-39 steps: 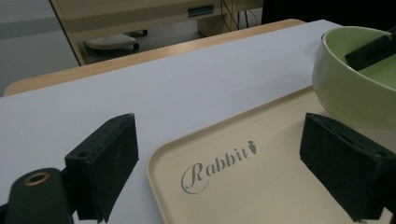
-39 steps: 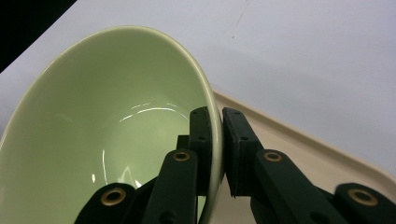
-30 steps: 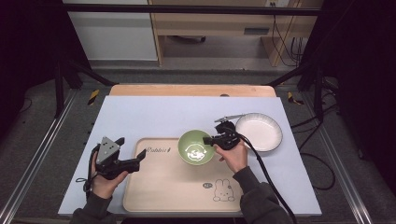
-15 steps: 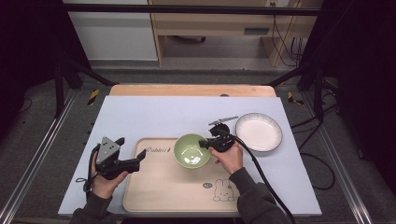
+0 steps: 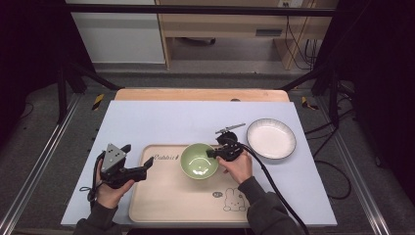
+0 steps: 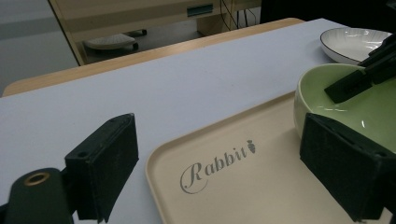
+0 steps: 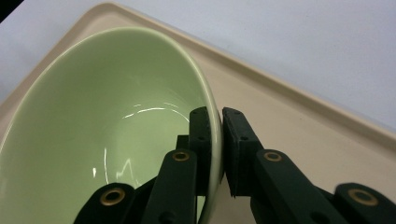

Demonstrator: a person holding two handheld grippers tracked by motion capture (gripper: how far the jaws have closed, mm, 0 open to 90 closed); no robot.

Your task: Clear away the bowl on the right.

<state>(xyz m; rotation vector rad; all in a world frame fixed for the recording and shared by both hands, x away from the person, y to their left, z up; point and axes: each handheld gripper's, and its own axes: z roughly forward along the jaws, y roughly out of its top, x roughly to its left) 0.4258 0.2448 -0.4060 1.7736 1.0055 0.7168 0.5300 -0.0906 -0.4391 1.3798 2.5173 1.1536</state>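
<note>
A green bowl [image 5: 198, 160] sits on the beige tray [image 5: 166, 196] near its far edge, over the tray's right half. My right gripper [image 5: 211, 153] is shut on the bowl's right rim [image 7: 215, 135], one jaw inside the bowl and one outside. The bowl [image 6: 355, 100] also appears at the right of the left gripper view, with the other gripper's jaw over its rim. My left gripper [image 5: 147, 169] stands open at the tray's left edge, its jaws either side of the tray corner [image 6: 154, 163], holding nothing.
A white plate [image 5: 271, 138] rests on the pale blue mat [image 5: 166, 120] to the right of the tray. The tray bears the word "Rabbit" [image 6: 215, 163] and a rabbit drawing [image 5: 234, 200]. A wooden table edge [image 5: 195, 94] lies beyond the mat.
The right gripper has carried the green bowl leftward and toward me, from the mat beside the plate onto the tray. The left gripper has stayed in place.
</note>
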